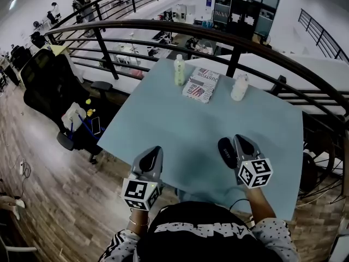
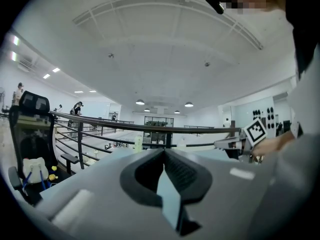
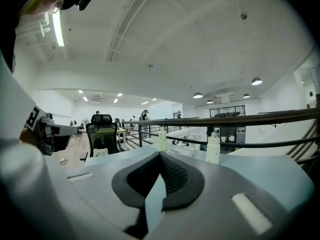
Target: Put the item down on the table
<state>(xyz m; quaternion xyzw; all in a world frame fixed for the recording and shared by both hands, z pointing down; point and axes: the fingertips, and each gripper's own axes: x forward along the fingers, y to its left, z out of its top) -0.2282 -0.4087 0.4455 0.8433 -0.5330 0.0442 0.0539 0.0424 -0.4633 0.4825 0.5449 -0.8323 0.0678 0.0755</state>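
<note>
Wooden floor (image 1: 49,201) fills the left side, with a black chair (image 1: 46,83) standing well apart from the left edge of the pale blue surface (image 1: 180,130). That edge runs on a slant from the near left corner up towards the dark railing (image 1: 163,26), which curves just behind the far edge.

The left claw (image 1: 156,148) hangs at the near edge, its tip over the surface and its body over the floor. Its jaws meet at the tips with nothing between them. A wide bare stretch of surface lies between it and the things at the far side.

Three things sit in a row near the far edge. A green bottle (image 1: 179,70) stands upright with its cap on, and its contents cannot be told. A flat printed packet (image 1: 200,84) lies just beside it. A white bottle (image 1: 239,87) stands upright, capped and opaque. All three rest on the surface and neither claw has one. Which of them is the task's item cannot be told.

The right claw (image 1: 230,142) is over the near part of the surface, inside the right edge, jaws likewise closed tip to tip and empty.
</note>
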